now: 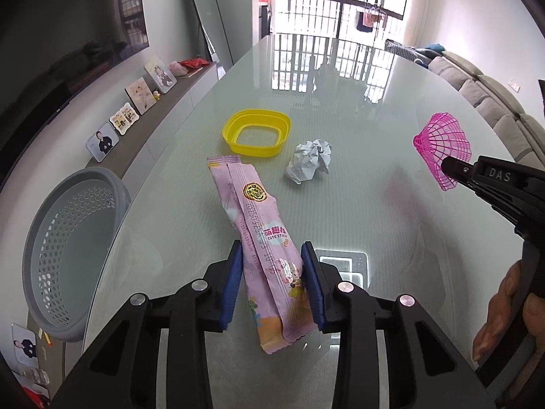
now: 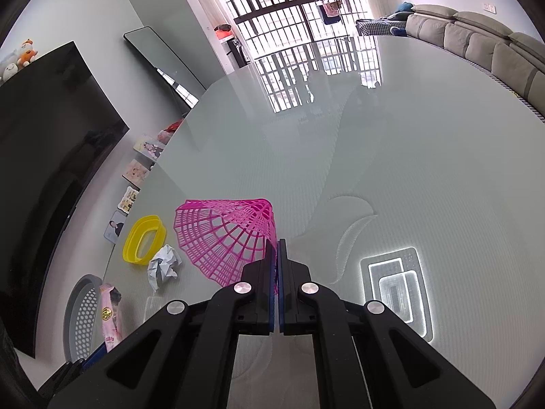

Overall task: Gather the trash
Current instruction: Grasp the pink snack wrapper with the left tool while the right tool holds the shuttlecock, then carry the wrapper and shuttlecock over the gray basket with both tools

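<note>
A grey perforated plastic basket (image 1: 73,238) stood off the glass table's (image 1: 357,109) left edge. The left gripper (image 1: 272,272) was clamped on a pink foil snack wrapper (image 1: 262,248) (lifted clear of the surface, apparently). Beyond lay a yellow plastic ring-shaped container (image 1: 257,133) and a crumpled white paper ball (image 1: 310,163). The right gripper (image 2: 276,266) was closed on a pink plastic mesh shuttlecock skirt (image 2: 228,235).

Bright barred window (image 1: 335,6), grey sofa (image 1: 477,88) right, dark television (image 2: 51,156) on the left wall.
</note>
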Tool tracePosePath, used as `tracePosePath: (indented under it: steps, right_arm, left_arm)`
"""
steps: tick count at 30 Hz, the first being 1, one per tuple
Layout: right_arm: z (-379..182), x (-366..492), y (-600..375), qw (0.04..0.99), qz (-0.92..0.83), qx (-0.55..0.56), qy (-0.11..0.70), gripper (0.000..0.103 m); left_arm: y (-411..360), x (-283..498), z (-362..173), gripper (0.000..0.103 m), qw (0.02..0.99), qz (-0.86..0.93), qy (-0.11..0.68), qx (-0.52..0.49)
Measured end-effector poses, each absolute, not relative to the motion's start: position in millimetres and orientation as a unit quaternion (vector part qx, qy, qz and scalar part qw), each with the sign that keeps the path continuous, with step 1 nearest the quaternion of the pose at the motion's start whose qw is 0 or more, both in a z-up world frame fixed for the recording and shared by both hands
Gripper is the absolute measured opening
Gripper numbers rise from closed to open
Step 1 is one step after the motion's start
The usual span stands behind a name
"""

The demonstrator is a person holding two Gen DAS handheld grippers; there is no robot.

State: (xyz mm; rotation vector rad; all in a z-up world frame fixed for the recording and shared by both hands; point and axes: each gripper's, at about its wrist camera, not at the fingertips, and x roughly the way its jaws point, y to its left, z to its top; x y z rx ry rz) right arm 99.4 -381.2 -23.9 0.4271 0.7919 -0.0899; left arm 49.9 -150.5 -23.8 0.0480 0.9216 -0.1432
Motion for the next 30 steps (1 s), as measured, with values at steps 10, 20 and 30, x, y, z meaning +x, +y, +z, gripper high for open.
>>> tracePosePath:
  steps: [10, 20, 30]
  right_arm:
    - [-16, 75, -369, 0.909, -0.058, 0.2, 0.361, 0.002]
    - [-13, 39, -332, 0.911, -0.054, 0.182, 0.365, 0.002]
    - [-6, 29, -258, 0.913, -0.016, 0.153, 0.377, 0.002]
  left_arm:
    - [-137, 19, 2, 0.034, 0.906, -0.078, 0.415, 0.023]
    - [-98, 8, 3, 0.034, 0.911, -0.075, 0.405, 0.024]
    - [-40, 5, 2, 0.034, 0.913, -0.07, 0.401, 0.014]
